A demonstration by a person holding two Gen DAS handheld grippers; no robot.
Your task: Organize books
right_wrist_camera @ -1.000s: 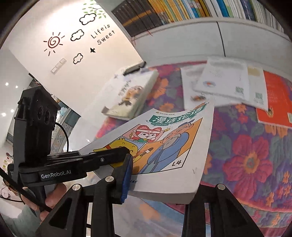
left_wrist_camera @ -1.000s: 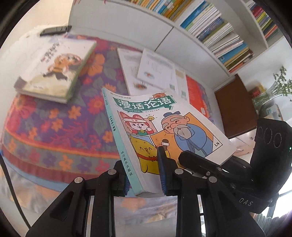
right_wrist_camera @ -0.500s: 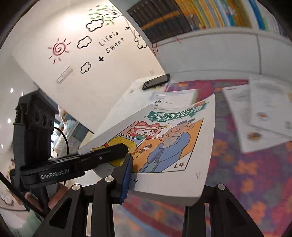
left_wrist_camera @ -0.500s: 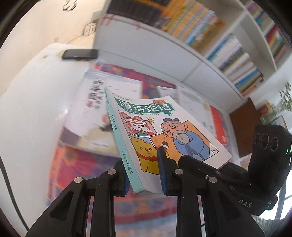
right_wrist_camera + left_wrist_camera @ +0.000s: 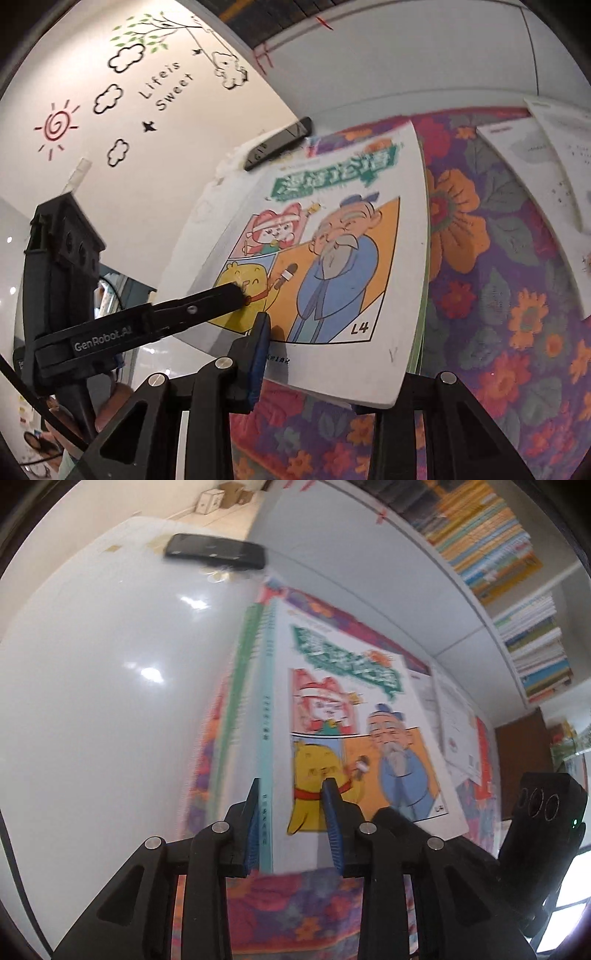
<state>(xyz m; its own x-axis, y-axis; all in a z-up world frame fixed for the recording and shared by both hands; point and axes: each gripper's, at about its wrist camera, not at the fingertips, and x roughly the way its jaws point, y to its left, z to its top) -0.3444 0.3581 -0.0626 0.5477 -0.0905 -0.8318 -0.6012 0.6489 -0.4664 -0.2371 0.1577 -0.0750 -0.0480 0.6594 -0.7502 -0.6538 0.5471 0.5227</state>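
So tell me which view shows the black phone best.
The left wrist view. There the black phone lies broadside on the white tabletop, its whole dark face showing, though a little blurred. The right wrist view catches it only edge-on, as a thin sliver just past the far corner of the cartoon book.

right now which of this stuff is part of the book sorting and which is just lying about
Part of the job:
- comic book, held by the left claw and right claw
- stack under it
- loose booklets on the floral cloth
- shelf books

Just lying about:
- phone
- wall stickers
- boxes on the floor
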